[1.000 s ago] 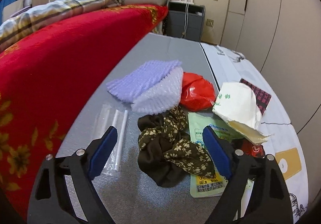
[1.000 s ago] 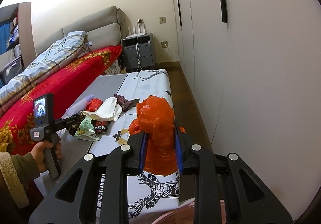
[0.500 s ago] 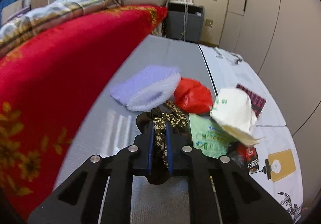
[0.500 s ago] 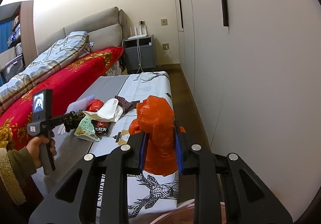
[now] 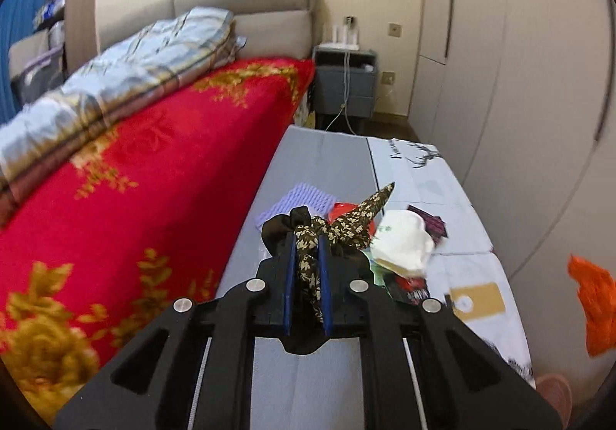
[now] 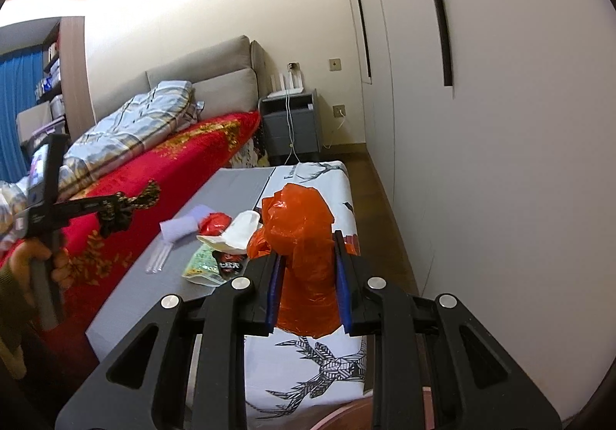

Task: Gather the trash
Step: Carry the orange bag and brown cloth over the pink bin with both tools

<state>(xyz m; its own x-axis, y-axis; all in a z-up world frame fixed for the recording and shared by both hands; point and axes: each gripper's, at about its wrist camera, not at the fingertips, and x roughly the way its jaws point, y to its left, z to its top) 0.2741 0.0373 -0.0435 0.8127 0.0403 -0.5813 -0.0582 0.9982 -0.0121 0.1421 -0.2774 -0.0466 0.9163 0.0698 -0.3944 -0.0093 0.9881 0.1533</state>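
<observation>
My left gripper point(image 5: 307, 237) is shut on a dark floral cloth point(image 5: 338, 224) and holds it up off the table; it shows at the left of the right wrist view point(image 6: 127, 204). My right gripper point(image 6: 308, 249) is shut on an orange plastic bag point(image 6: 304, 233), also seen at the right edge of the left wrist view point(image 5: 593, 299). On the table lie a white paper bag point(image 5: 404, 245), a red bag point(image 6: 215, 222), a purple bubble mailer point(image 5: 304, 197), a green packet point(image 6: 200, 264) and a clear wrapper point(image 6: 158, 256).
The low table has a grey half point(image 5: 323, 156) and a white deer-print cloth point(image 6: 319, 353). A bed with a red blanket point(image 5: 134, 206) runs along its left. A wardrobe wall point(image 6: 481, 160) stands right. A grey nightstand point(image 5: 344, 83) is at the far end. A pink bin rim point(image 5: 554, 391) is lower right.
My left gripper closed on the floral cloth and lifted it up off the table. My right gripper kept its hold on the orange bag and rose slightly.
</observation>
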